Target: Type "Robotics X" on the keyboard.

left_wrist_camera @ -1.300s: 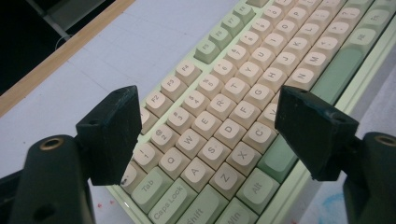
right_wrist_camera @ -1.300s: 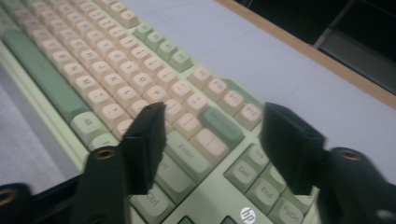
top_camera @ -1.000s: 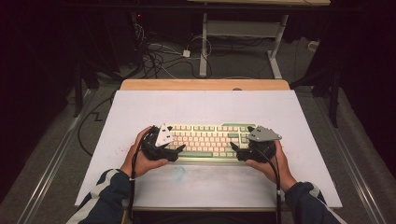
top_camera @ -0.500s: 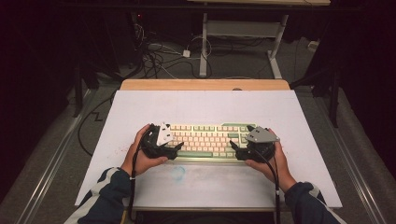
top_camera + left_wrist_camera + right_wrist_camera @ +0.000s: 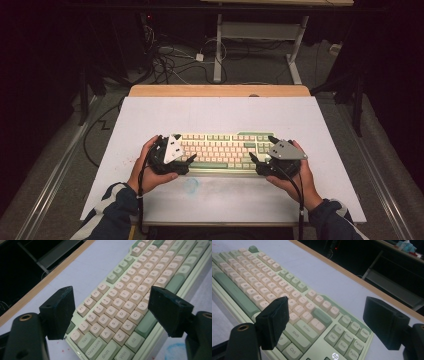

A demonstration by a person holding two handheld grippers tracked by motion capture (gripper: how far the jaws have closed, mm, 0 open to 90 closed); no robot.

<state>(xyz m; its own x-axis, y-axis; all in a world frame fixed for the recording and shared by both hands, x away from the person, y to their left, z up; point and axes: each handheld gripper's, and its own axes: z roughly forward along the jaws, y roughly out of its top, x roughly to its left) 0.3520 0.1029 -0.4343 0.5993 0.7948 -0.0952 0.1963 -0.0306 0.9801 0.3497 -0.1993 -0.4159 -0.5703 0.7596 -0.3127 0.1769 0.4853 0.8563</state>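
- I see the white table spread under and ahead of both my grippers.
- The green-and-cream keyboard lies flat between them, one gripper at each end.
- My left gripper is released, its jaws spread wide over the keyboard's left end, one jaw beyond the far edge.
- My right gripper is also released, its jaws straddling the right end by the Enter key.
- A faint blue smudge sits just behind my left gripper.

both forearms came in from below; the left gripper and right gripper had jaws spread wide, pointing inward.
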